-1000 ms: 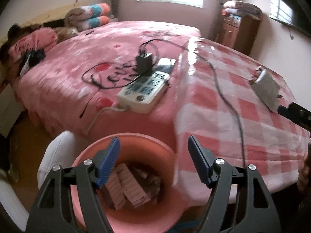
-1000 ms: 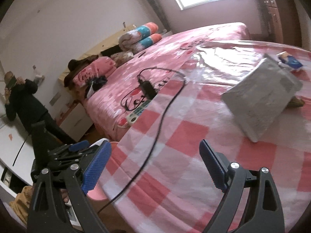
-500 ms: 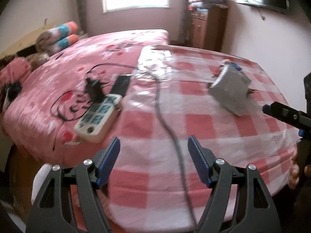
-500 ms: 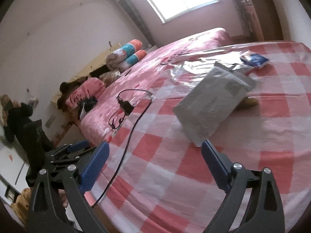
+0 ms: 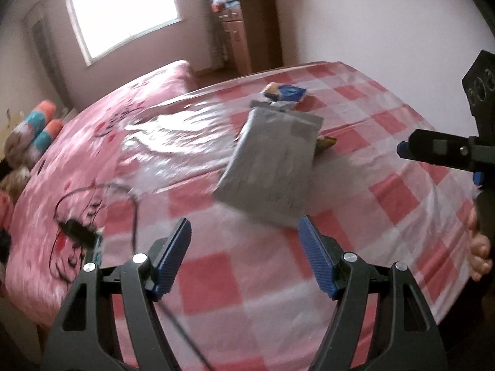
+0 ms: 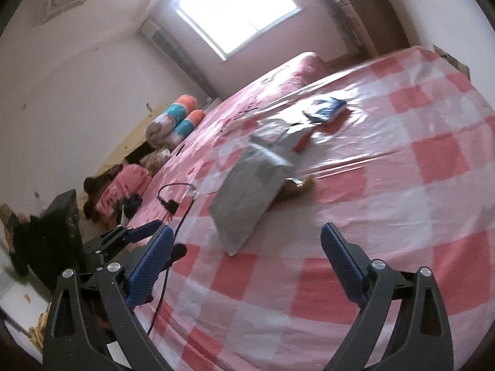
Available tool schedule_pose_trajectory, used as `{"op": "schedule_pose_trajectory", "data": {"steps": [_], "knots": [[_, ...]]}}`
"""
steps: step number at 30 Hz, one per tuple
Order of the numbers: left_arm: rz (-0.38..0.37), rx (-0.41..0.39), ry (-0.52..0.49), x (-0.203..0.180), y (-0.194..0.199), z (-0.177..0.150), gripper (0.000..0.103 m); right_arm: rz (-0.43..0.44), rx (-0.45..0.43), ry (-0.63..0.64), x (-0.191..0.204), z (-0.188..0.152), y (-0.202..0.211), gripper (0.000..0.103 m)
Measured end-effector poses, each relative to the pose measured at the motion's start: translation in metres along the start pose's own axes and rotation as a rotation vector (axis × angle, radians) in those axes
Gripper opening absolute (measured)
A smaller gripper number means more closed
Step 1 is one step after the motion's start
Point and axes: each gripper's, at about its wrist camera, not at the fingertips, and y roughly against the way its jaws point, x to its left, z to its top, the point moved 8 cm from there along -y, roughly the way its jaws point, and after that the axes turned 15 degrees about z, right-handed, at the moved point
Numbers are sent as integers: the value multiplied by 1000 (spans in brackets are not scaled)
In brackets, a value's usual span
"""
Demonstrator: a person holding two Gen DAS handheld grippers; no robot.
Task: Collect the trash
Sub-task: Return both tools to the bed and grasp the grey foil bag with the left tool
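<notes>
With both sets of fingers spread and empty, you're on the approach: the flat grey plastic mailer bag (image 5: 272, 167) lies on the pink-checked bed (image 5: 386, 185), just ahead of your left gripper (image 5: 244, 241). Next, I'd judge, pinch its near edge with that gripper; your right gripper (image 6: 247, 247) hovers close.

Grey bag (image 5: 272, 167) on red-and-white checked cloth (image 5: 386, 142); blue-padded tongs (image 5: 244, 259)
</notes>
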Motion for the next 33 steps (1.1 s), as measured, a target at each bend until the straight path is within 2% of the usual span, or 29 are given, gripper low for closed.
{"op": "schedule_pose_trajectory", "data": {"steps": [6,10,14,15,21,24,33], "knots": [[-42,-8,-105,-33,-23,26,73,-13,-13,-39,-23,6,17,95],[-68,16,-152,-47,-43,41,73,-18,-8,-33,-27,8,21,95],[-86,39,-199,-56,-60,49,73,-2,3,-35,-29,9,20,95],[-70,41,-215,-56,-66,51,73,2,5,-36,-29,9,19,95],[-97,45,-239,-58,-77,61,80,32,28,-35,-27,7,13,95],[-117,58,-223,-57,-83,63,82,38,39,-22,-24,5,11,95],[-189,104,-49,-46,-94,67,83,50,48,-19,-25,5,8,95]]}}
